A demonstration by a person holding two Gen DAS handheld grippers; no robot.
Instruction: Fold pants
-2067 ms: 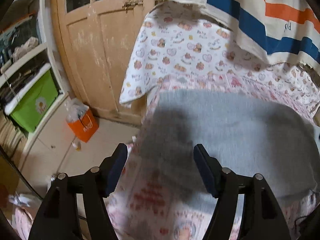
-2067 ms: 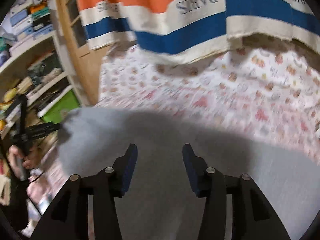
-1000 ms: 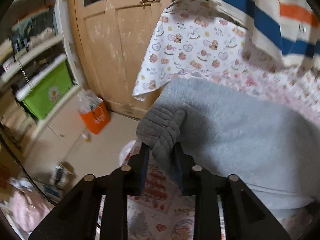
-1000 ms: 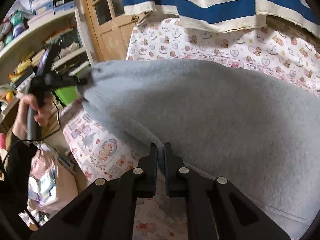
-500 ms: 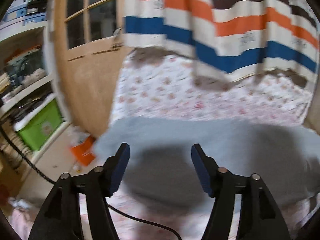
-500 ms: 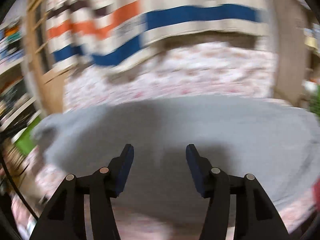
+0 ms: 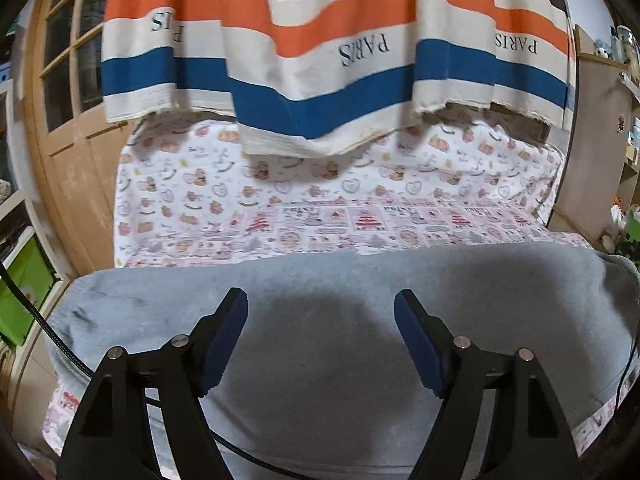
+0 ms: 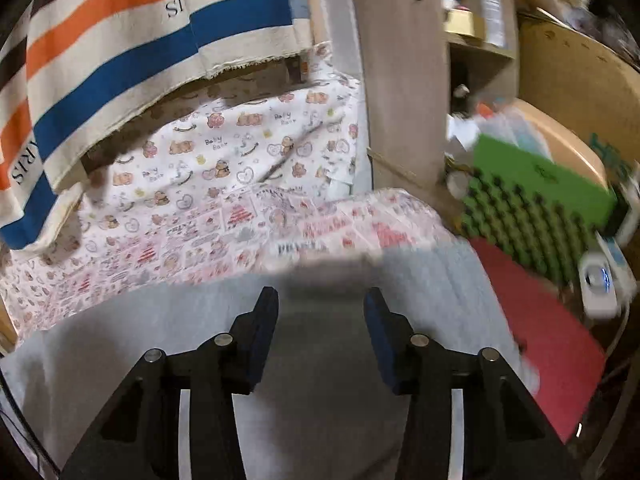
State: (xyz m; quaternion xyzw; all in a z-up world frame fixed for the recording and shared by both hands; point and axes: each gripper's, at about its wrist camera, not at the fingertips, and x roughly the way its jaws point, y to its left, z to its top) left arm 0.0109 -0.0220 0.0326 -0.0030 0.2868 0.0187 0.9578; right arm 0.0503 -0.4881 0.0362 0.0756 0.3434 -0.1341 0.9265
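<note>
Your left hand-held gripper empty over grey pants, jaws just widened, your right hand-held gripper parted, just narrowing, gripping nothing, pants spread flat across patterned sheet, striped cloth hanging behind.

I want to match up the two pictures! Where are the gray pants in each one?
Left wrist view: the gray pants stretch across the whole lower half, under the open left gripper.
Right wrist view: the gray pants fill the lower left and middle, under the open right gripper.
Shared landmark: the striped cloth with "PARIS" on it hangs at the top of the left view and at the upper left of the right view.
</note>
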